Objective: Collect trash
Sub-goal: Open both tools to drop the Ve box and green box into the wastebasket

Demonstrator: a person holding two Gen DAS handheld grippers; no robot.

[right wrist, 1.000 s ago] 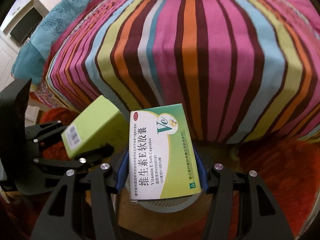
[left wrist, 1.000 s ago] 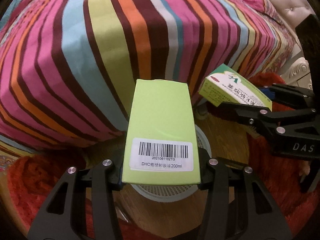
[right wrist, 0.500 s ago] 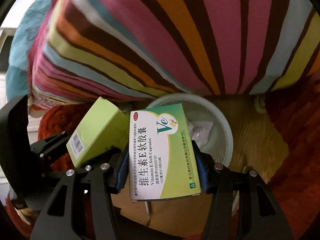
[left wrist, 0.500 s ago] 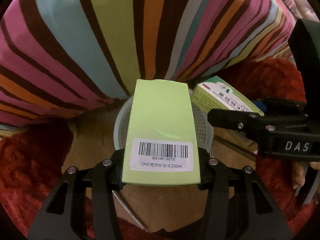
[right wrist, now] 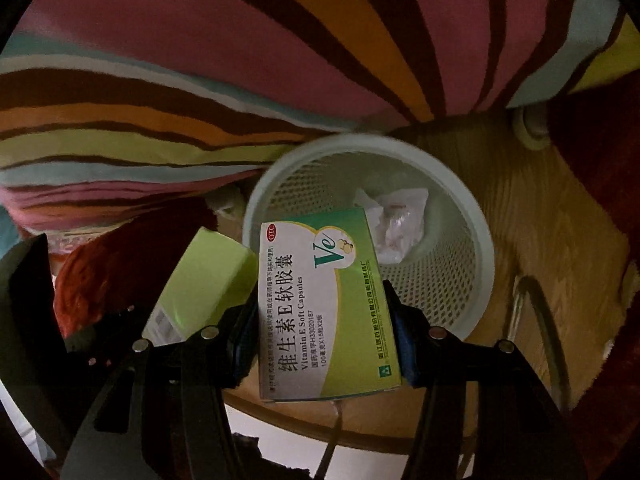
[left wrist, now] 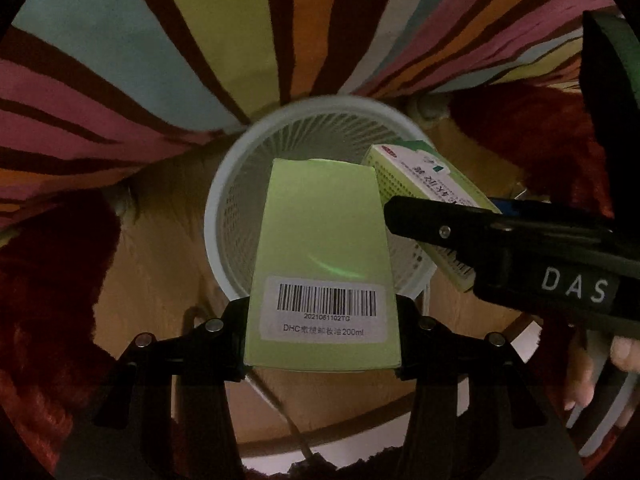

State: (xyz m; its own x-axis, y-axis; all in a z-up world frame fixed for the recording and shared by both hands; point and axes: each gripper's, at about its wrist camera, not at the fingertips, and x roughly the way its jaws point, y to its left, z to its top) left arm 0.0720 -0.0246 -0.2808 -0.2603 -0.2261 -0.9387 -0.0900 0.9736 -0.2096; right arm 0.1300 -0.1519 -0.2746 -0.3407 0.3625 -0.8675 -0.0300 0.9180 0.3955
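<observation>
Wood floor, red rug, striped bedspread above | your left gripper jaws clamp one lime box | one white mesh bin beneath, crumpled wrapper inside | your right gripper jaws clamp one vitamin E box.

A striped bedspread in pink, brown, orange, green and pale blue hung down across the upper part of both views. Below it lay a wooden floor, with a shaggy red rug at its edges on both sides. A round white bed foot stood on the floor at the rug's edge, under the cloth.
</observation>
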